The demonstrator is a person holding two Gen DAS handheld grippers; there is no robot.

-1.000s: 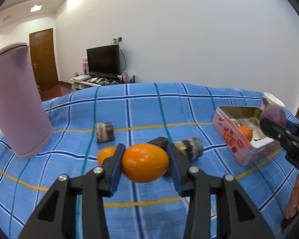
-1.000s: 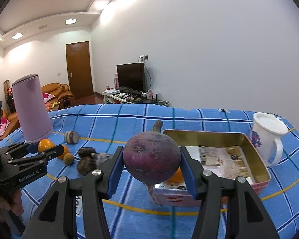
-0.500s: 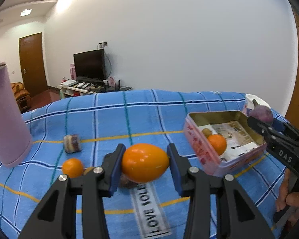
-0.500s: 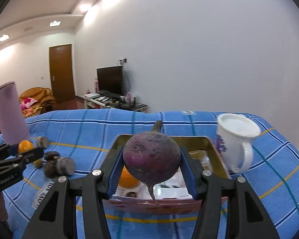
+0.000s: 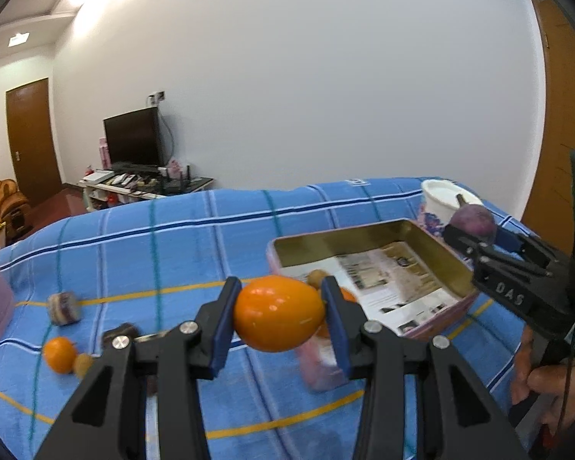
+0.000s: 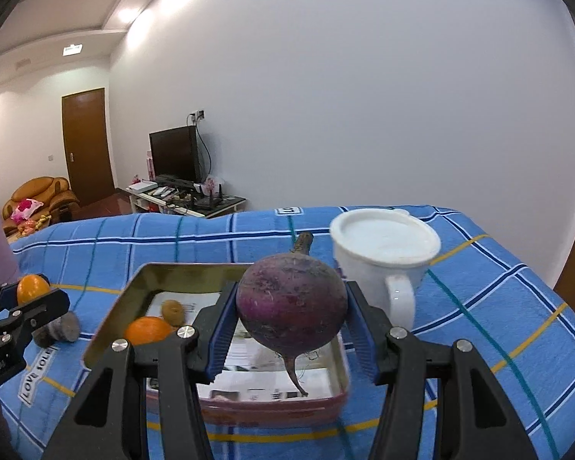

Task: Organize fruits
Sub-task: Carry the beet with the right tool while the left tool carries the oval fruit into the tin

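Blue plaid bed: I'm carrying two pieces toward the tin (image 6: 113, 314).
Left hand-held gripper (image 5: 278, 316) clamping the orange fruit (image 5: 278, 318), right hand-held gripper (image 6: 291, 324) clamping the purple beet (image 6: 291, 306); I'm releasing low, toward twelve o'clock.

1. A tin (image 6: 107, 326) sits on the table (image 6: 479, 268), with a mug (image 6: 379, 264) just beside its far right corner.
2. In the tin, an orange (image 6: 146, 329) lies at the left side, with a smaller fruit (image 6: 172, 310) just behind it.
3. The right gripper (image 6: 291, 322) holds a beet (image 6: 291, 306) above the tin.
4. The left gripper (image 5: 278, 318) holds an egg-shaped fruit (image 5: 278, 318) before the tin's near left corner.
5. Left of the tin, loose pieces (image 5: 63, 308) and another orange (image 5: 59, 354) lie on the table.
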